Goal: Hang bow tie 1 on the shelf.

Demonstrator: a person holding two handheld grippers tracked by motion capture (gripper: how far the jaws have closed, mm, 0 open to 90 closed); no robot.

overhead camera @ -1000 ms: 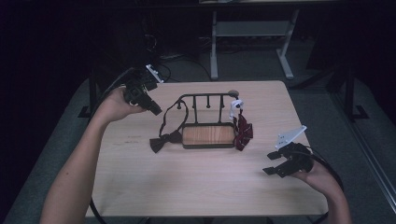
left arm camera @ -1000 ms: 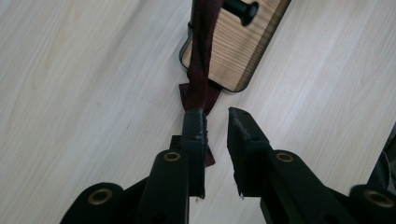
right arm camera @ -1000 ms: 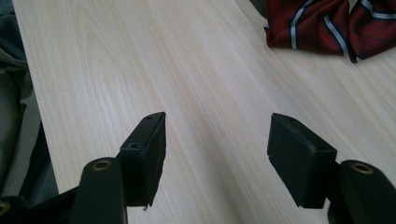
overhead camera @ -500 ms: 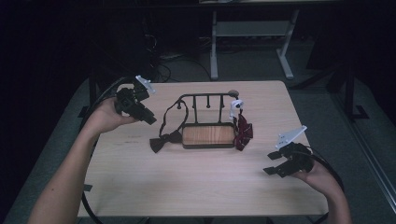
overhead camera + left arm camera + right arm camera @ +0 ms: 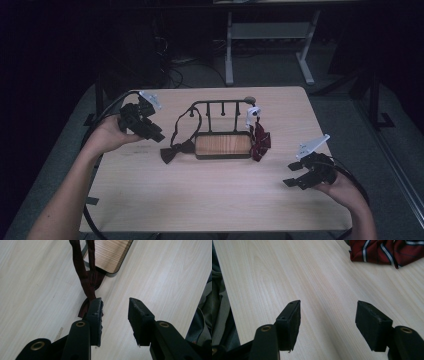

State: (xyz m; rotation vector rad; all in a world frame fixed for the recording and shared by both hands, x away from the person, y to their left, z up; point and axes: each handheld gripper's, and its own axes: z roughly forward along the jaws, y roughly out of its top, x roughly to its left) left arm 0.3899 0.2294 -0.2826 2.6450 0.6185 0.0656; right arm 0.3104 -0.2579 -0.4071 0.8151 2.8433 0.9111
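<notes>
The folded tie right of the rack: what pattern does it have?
Dark red with navy-and-white stripes, clearest in the right gripper view.

Open desk in front, clutter at mid-desk

The near half of the pale wooden desk [image 5: 215,195] lies bare, free passage between both hands. Mid-desk stands a black wire rack with a wooden base [image 5: 222,145]; a dark bow tie with looped strap [image 5: 176,150] blocks its left, a red striped tie [image 5: 260,142] its right.

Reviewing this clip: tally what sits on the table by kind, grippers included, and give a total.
Rack with wooden base: 1
Dark bow tie with strap: 1
Striped red tie: 1
Grippers, left and right, jaws apart: 2
Total: 5
</notes>
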